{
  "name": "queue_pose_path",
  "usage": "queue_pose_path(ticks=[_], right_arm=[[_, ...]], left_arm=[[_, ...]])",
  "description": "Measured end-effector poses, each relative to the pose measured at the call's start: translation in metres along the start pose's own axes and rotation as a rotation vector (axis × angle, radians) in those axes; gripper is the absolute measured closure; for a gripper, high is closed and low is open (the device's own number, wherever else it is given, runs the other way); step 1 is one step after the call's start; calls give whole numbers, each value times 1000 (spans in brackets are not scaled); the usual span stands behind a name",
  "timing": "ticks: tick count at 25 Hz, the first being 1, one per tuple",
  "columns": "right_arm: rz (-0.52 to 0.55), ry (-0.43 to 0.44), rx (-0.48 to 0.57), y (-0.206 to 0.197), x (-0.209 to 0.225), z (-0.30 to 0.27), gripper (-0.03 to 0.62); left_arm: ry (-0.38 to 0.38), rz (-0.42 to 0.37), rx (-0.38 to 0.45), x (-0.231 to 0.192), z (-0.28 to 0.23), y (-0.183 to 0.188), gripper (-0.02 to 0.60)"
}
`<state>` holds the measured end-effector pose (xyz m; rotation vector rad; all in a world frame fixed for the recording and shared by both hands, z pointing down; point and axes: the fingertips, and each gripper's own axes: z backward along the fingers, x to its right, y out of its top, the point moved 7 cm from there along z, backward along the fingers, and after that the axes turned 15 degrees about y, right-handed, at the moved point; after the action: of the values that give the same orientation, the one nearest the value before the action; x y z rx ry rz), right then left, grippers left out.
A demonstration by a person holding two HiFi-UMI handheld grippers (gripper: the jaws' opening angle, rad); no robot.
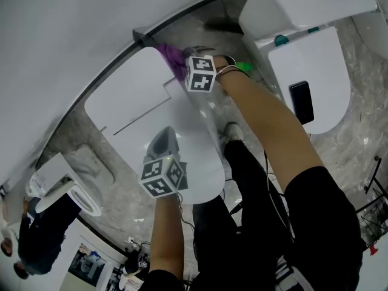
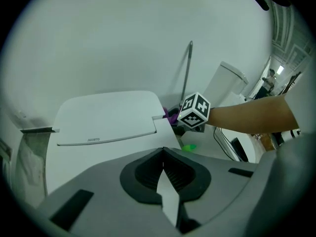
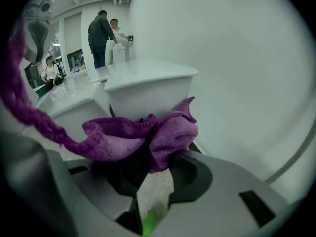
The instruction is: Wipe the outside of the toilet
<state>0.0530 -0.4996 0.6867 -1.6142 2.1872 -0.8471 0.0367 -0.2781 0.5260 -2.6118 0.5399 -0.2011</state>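
Right gripper: clenched on a purple cloth. In the right gripper view the cloth is bunched between the jaws, with one loose strip trailing up and left. It sits at the rear corner of the toilet, beside the tank and close to the wall. Cannot tell whether the cloth touches the tank.

Left gripper: hovers over the closed lid, near its front end. In the left gripper view the jaws are pressed together with nothing between them, and white lid shows below them.

The toilet's lid is down. A second toilet stands just to the right, with a dark object on its lid. A third toilet is at lower left. The floor is grey and mottled.
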Motion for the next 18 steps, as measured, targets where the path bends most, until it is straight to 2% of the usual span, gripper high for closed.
queue_pose_path(ticks=[4, 9, 18], right_arm=[[-4, 15, 6, -9, -6, -9, 482], [11, 68, -46, -32, -38, -23, 482], [-44, 109, -61, -55, -89, -28, 482]], left_arm=[[-2, 2, -24, 10, -13, -10, 571], [-3, 27, -37, 16, -10, -16, 571], [-17, -17, -64, 16, 3, -39, 571]])
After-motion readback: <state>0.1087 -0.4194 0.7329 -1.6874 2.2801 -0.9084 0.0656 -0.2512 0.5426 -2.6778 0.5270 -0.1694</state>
